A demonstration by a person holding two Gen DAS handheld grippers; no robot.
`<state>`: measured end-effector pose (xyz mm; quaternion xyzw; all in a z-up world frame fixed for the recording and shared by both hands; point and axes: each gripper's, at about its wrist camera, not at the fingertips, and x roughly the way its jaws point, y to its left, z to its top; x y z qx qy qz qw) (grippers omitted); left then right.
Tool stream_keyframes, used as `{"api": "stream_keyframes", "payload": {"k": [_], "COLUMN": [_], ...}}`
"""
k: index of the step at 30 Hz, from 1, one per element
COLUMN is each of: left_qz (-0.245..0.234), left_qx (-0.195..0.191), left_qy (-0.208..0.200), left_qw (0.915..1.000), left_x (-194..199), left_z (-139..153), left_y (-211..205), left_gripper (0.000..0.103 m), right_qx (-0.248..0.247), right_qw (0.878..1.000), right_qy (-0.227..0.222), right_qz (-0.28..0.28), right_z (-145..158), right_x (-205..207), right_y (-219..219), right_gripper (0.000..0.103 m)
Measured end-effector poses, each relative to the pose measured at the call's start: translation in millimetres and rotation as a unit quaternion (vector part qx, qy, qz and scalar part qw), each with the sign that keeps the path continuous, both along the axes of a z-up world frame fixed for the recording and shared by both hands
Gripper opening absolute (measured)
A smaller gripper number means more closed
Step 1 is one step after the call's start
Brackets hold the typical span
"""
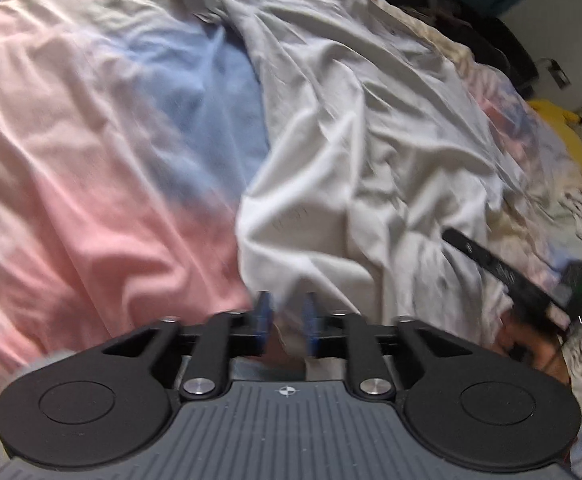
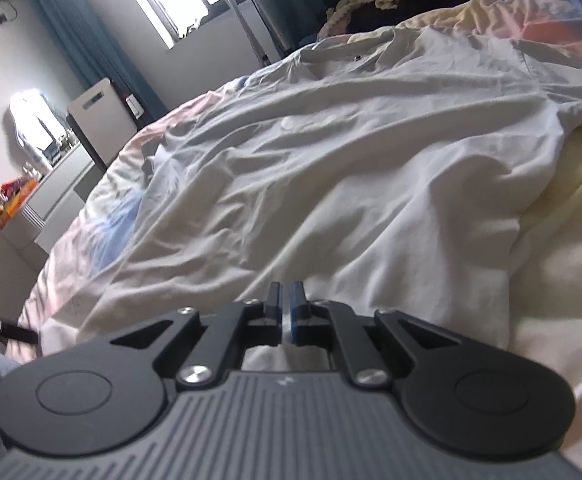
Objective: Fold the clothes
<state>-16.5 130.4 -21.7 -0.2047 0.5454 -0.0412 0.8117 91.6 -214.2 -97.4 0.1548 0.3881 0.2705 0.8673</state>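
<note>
A white shirt [image 1: 363, 128] lies crumpled on a pink and blue bedspread [image 1: 91, 152]. My left gripper [image 1: 287, 312] is slightly open at the shirt's near hem, with cloth between its blue pads; the view is blurred. In the right wrist view the same white shirt [image 2: 331, 168] spreads away, its collar and button at the far end. My right gripper [image 2: 287, 300] is shut, its pads pinching the shirt's near edge. The right gripper's black finger [image 1: 491, 264] also shows at the right of the left wrist view.
The bedspread [image 2: 91, 216] drops off at the left edge in the right wrist view. Beyond it stand a white cabinet [image 2: 51, 204], a white appliance [image 2: 103, 120], blue curtains and a bright window. A dark heap [image 2: 391, 4] lies at the bed's far end. A yellow object [image 1: 563, 120] is at right.
</note>
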Motion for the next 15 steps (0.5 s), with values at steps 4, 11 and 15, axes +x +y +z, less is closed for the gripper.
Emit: {"api": "stream_keyframes", "payload": {"k": [4,11,15], "left_qz": [-0.020,-0.063,-0.095], "left_qx": [0.019,0.054,0.067], "left_qy": [0.002,0.005,0.007], "left_qw": [0.9996,0.9966,0.9932], "left_x": [-8.3,2.7,2.4], "left_z": [-11.6,-40.5,-40.2], "left_y": [-13.4,-50.9,-57.9], "left_gripper": [0.042,0.038,0.006], "right_qx": [0.003,-0.002,-0.013], "right_qw": [1.000,1.000,1.000], "right_qy": [0.001,0.000,-0.004], "right_qz": [-0.003,-0.015,-0.012], "right_z": [0.2,4.0,6.5], "right_x": [-1.0,-13.2,-22.7], "right_y": [-2.4,-6.8,-3.0], "right_gripper": [0.006,0.007,0.007]}}
